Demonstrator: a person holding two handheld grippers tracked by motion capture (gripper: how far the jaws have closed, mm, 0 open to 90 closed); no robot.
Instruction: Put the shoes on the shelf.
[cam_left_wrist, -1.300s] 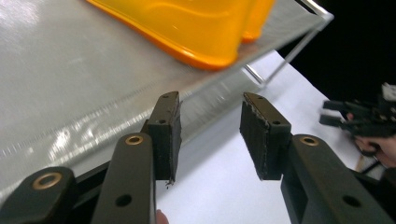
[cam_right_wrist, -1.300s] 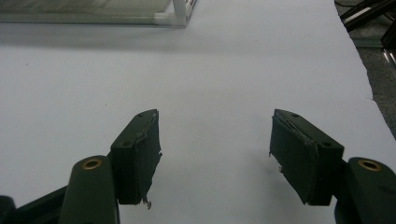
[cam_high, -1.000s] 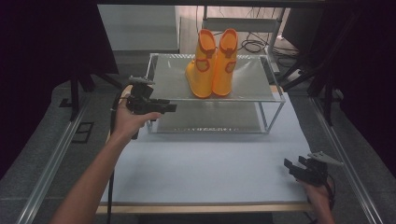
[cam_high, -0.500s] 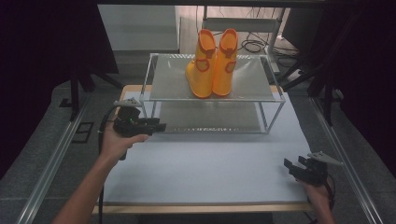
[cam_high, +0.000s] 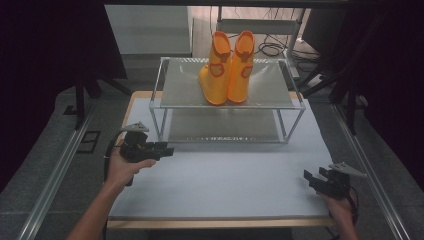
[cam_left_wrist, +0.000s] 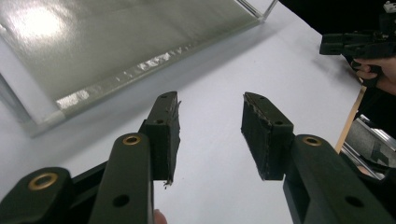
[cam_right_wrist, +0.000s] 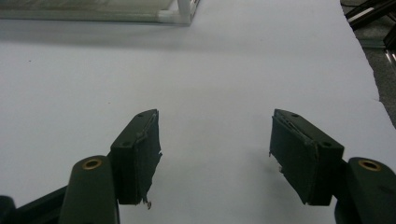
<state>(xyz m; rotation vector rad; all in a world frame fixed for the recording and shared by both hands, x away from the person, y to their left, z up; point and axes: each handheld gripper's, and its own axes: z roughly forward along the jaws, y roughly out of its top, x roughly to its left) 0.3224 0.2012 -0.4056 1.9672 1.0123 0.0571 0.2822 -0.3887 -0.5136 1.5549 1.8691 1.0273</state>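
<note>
From the high view, we see 2 orange boots (cam_high: 229, 69) standing upright and side by side, touching, on the top shelf of a metal rack (cam_high: 165, 100) at the far end of the counter (cam_high: 240, 175). Nothing holds them. Our left tongs (cam_high: 167, 149) hover low over the counter just in front of the rack's near left leg, pointing right, with the jaws apart and empty. Our right tongs (cam_high: 311, 179) sit at the near right corner of the counter, well apart from the rack, jaws apart too.

From the left gripper view, we look past our open left tongs (cam_left_wrist: 210, 126) at bare counter, the rack's lower shelf (cam_left_wrist: 116, 42) off to the upper left, and the other hand (cam_left_wrist: 378, 77) with its tool farther off at the upper right. Nothing lies between the pads.

From the right gripper view, our right tongs (cam_right_wrist: 215, 140) stand wide open over empty counter, a corner post of the rack (cam_right_wrist: 184, 11) at the top.

We judge the boots already shelved as a pair and both hands free, so little or nothing seems left.
</note>
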